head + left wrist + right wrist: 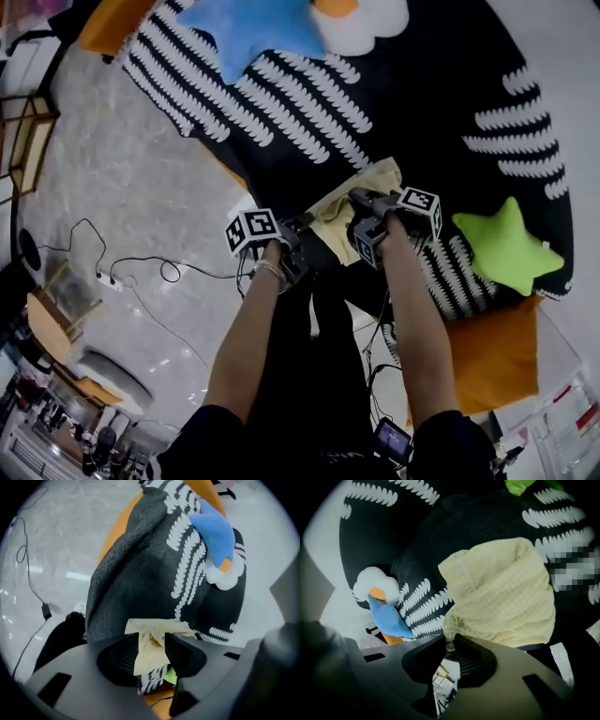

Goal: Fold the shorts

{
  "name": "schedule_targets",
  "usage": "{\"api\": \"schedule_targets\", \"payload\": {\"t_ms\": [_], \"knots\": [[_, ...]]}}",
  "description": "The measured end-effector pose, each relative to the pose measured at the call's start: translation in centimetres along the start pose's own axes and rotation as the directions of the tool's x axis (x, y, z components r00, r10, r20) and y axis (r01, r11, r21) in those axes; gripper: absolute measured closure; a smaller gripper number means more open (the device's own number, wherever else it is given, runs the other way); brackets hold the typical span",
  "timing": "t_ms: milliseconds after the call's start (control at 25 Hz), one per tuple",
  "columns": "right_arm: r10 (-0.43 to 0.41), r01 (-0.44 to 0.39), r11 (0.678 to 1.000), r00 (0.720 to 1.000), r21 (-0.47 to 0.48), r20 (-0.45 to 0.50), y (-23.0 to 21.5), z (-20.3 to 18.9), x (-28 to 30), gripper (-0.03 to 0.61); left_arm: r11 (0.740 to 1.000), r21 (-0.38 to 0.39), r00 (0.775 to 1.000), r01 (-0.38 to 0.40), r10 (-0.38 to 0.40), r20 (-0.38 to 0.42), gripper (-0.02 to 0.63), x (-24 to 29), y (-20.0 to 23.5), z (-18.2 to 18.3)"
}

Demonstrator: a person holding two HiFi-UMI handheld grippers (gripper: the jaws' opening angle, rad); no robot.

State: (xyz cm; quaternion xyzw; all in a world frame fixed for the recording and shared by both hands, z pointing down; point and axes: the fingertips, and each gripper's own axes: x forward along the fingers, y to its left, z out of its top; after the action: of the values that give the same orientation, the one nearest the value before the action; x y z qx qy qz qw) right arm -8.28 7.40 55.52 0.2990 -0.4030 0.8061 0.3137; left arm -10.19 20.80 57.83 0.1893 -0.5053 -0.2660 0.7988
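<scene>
The pale yellow checked cloth shorts (506, 590) lie bunched on a black woven mat with white leaf-like marks (422, 94), directly in front of both tools and partly under their tips. The right gripper (449, 641) is closed on the shorts: its jaws stand nearly together and pinch a small corner of the hem at the very tips, while the rest of the cloth spreads out beyond and to the right of them. The left gripper (151, 645) has its jaws apart, and a crumpled fold of the same cloth sits between them without looking pressed, so this side seems not to hold it. The shorts look light, thin and very soft, and they will sag and wrinkle instead of keeping a shape, though the weave should not slip easily in the pads. A good hold would probably be at the thicker seams, such as the waistband or the hem corners, one in each tool, with the cloth kept stretched between them.
</scene>
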Motion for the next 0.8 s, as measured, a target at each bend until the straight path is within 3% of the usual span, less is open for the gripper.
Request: {"api": "schedule_targets", "payload": {"t_ms": [120,200,280,360,400,440,520,600,680,760,800], "knots": [[0.002,-0.002,1.000,1.000,-0.008,0.026,0.2,0.9,3.1,0.497,0.981,0.195,0.999,-0.013,0.004,0.045,0.435,-0.6,0.3,2.0],[0.044,-0.044,0.999,0.998,-0.002,0.041,0.7,2.0,3.9,0.466,0.928,0.369,0.998,-0.043,0.023,0.057,0.420,-0.5,-0.4,1.5],[0.107,-0.109,0.994,0.993,0.023,0.049,1.3,2.9,4.6,0.340,0.829,0.551,0.995,-0.097,0.071,0.068,0.405,-0.2,-0.9,0.6],[0.117,-0.116,0.993,0.992,-0.010,0.044,1.6,3.4,4.9,0.322,0.707,0.691,0.988,-0.149,0.127,0.084,0.400,0.2,-1.2,-0.1],[0.113,-0.111,0.992,0.993,-0.057,0.027,1.8,3.3,5.0,0.319,0.663,0.731,0.986,-0.162,0.145,0.087,0.400,0.5,-1.3,-0.4],[0.116,-0.115,0.987,0.993,-0.115,0.001,2.1,3.0,4.8,0.303,0.638,0.753,0.985,-0.165,0.151,0.088,0.400,0.8,-1.4,-0.7],[0.167,-0.177,0.956,0.984,-0.235,-0.062,3.8,2.0,4.0,0.239,0.620,0.768,0.986,-0.160,0.130,0.100,0.399,1.0,-1.9,-0.7],[0.250,-0.280,0.895,0.960,-0.347,-0.130,6.3,0.5,2.5,0.219,0.604,0.781,0.987,-0.158,0.091,0.129,0.399,0.7,-2.7,-0.3],[0.292,-0.343,0.815,0.939,-0.467,-0.180,8.1,-0.5,0.4,0.216,0.593,0.789,0.987,-0.158,0.071,0.144,0.378,-0.1,-3.8,-0.3],[0.289,-0.346,0.723,0.937,-0.597,-0.193,8.9,-0.8,-2.0,0.220,0.594,0.793,0.989,-0.138,0.039,0.143,0.345,-0.6,-4.9,-0.6],[0.282,-0.330,0.676,0.942,-0.658,-0.183,9.2,-0.8,-3.3,0.255,0.595,0.794,0.989,-0.127,0.020,0.143,0.341,-0.9,-5.7,-0.8]]}}
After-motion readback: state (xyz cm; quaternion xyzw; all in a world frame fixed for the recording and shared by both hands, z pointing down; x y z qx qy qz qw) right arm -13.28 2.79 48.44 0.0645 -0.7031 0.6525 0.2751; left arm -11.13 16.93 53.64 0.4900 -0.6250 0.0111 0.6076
